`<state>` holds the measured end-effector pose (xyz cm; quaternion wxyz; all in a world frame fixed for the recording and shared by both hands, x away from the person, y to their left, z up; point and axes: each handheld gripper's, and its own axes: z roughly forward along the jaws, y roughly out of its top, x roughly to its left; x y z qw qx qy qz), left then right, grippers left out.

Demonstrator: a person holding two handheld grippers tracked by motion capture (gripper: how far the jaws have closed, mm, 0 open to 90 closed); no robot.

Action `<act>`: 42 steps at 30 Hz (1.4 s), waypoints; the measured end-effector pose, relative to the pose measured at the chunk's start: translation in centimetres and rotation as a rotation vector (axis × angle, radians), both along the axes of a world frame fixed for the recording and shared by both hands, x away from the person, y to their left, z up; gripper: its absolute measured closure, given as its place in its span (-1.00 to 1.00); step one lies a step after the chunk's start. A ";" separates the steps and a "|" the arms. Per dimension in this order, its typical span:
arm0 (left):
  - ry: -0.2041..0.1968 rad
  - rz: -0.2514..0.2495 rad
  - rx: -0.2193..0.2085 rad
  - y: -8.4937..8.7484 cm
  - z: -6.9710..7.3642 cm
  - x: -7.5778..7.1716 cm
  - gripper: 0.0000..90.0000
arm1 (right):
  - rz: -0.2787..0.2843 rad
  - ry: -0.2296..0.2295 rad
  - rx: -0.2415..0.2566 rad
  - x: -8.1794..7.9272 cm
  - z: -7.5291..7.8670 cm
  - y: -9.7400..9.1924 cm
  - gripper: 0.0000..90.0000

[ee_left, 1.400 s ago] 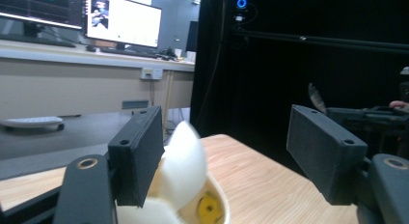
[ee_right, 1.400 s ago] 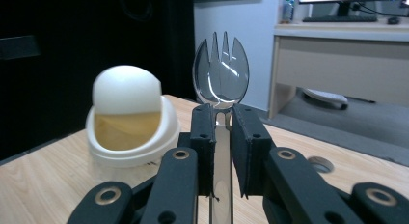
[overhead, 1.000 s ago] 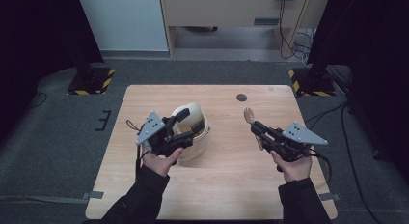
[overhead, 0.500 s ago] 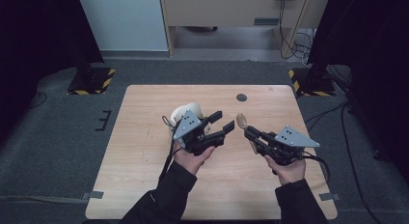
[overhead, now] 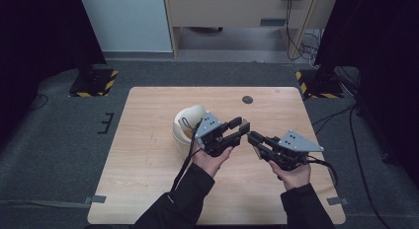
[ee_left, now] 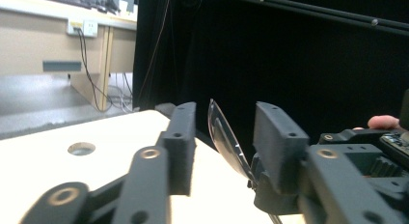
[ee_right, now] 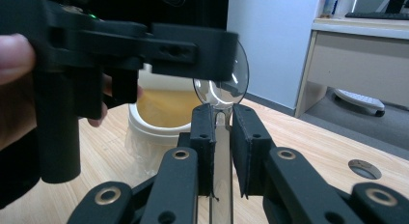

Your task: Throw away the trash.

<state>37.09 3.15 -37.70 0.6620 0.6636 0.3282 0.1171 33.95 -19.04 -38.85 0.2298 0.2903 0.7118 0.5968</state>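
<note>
My right gripper (ee_right: 223,114) is shut on the handle of a clear plastic spoon (ee_right: 222,86), whose bowl stands up above the jaws. My left gripper (ee_left: 224,119) is open, its two jaws on either side of the spoon's bowl (ee_left: 225,137), apart from it. In the high view the left gripper (overhead: 241,126) and right gripper (overhead: 252,136) meet tip to tip over the middle of the table. A white round container (overhead: 185,121) lies tilted just behind the left hand, its yellowish inside (ee_right: 161,107) facing the right gripper.
The wooden table (overhead: 148,160) has a round cable hole (overhead: 247,99) near its far edge. A desk and cables stand beyond it on grey floor. Black stands with striped bases flank the far corners.
The left gripper left the white container and swung right to the spoon, its jaws now around the bowl. The right gripper shifted slightly left with the spoon.
</note>
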 end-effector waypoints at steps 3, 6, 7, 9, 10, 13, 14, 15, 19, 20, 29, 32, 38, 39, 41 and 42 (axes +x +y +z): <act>0.017 -0.007 0.007 -0.1 -0.1 0.0 0.62 | 0.004 0.002 -0.002 0.0 -0.1 0.1 0.78; 0.023 -0.009 -0.004 -0.1 0.0 -0.1 0.70 | 0.004 0.003 -0.004 0.0 -0.1 0.1 0.78; 0.025 -0.013 -0.005 0.0 0.0 -0.1 0.72 | 0.005 0.001 -0.001 0.0 -0.1 0.2 0.78; 0.023 -0.010 0.001 0.0 0.1 -0.2 0.78 | 0.006 -0.001 -0.001 0.0 -0.2 0.2 0.78; 0.027 -0.014 -0.002 0.1 0.1 -0.1 0.81 | 0.009 0.001 -0.001 0.0 -0.2 0.3 0.78; 0.028 -0.021 -0.009 0.2 0.1 -0.2 0.82 | 0.014 0.007 0.015 0.0 -0.2 0.3 0.76; 0.021 -0.018 -0.002 0.3 0.2 -0.2 0.82 | 0.014 0.007 0.015 0.0 -0.2 0.3 0.76; 0.009 -0.013 0.008 0.5 0.3 -0.2 0.83 | 0.012 0.009 0.029 0.0 -0.1 0.2 0.65; -0.044 0.014 0.032 2.3 0.6 -0.4 0.83 | -0.016 0.000 0.029 0.0 0.2 -0.4 0.50; -0.044 0.014 0.032 2.3 0.6 -0.4 0.83 | -0.016 0.000 0.029 0.0 0.2 -0.4 0.50; -0.108 0.080 0.030 7.0 1.9 -0.7 0.83 | -0.126 0.048 -0.010 1.0 -1.4 -2.2 0.17; -0.133 0.107 0.028 8.6 2.5 -0.7 0.83 | -0.170 0.088 -0.049 1.6 -2.9 -3.0 0.07; -0.162 0.141 0.045 9.8 3.0 -0.4 0.83 | -0.230 0.144 -0.104 2.4 -5.2 -4.3 -0.10; -0.167 0.148 0.050 9.9 3.1 -0.3 0.83 | -0.241 0.159 -0.112 2.6 -5.7 -4.5 -0.12; -0.187 0.162 0.071 10.2 3.2 -0.1 0.83 | -0.256 0.181 -0.138 2.8 -6.5 -4.8 -0.15; -0.194 0.167 0.081 10.2 3.2 -0.1 0.83 | -0.260 0.191 -0.149 2.9 -6.9 -5.0 -0.16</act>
